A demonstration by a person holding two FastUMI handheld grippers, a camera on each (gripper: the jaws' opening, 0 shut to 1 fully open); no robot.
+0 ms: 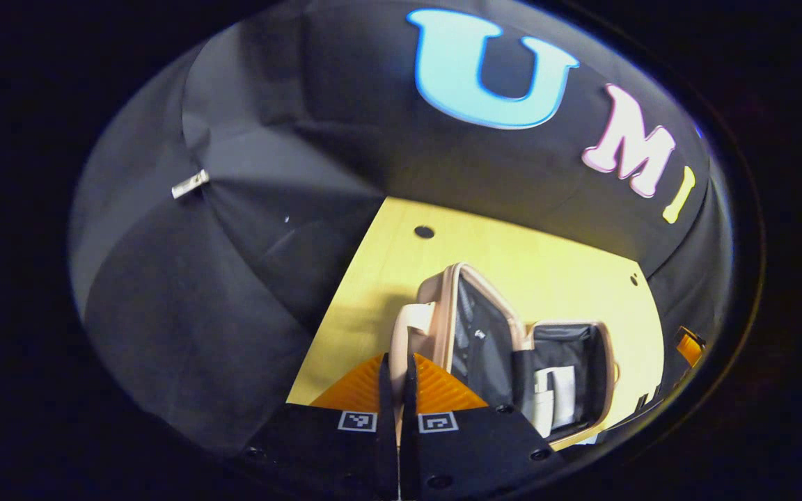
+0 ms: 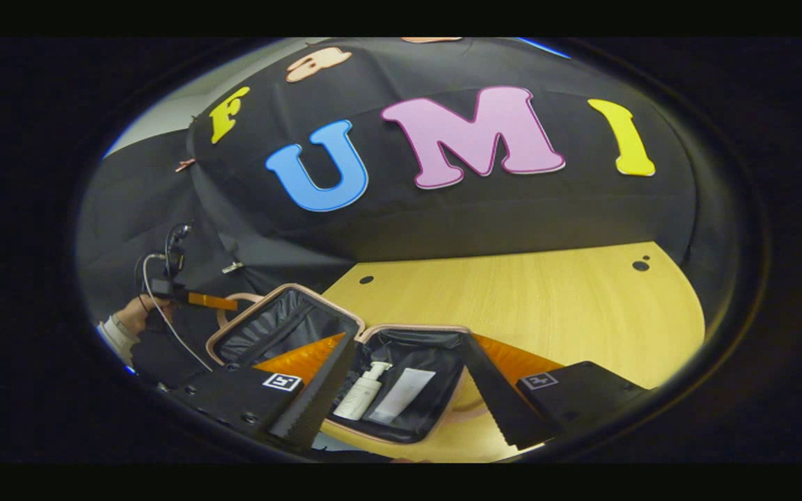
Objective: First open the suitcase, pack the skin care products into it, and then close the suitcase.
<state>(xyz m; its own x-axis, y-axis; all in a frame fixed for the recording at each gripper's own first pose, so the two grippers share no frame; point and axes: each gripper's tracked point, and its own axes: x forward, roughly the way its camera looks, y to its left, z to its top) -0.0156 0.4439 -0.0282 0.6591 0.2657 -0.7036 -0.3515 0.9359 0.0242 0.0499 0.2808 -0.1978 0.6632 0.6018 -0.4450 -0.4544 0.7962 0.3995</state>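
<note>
With the white pump bottle and flat white tube lying inside the open pink hard-shell suitcase, we judge closing comes next: our left gripper, jaws nearly together, sits by the raised lid; our right gripper hangs wide.

Light wooden table, dark round holes in top; open pink suitcase lies on it.
</note>
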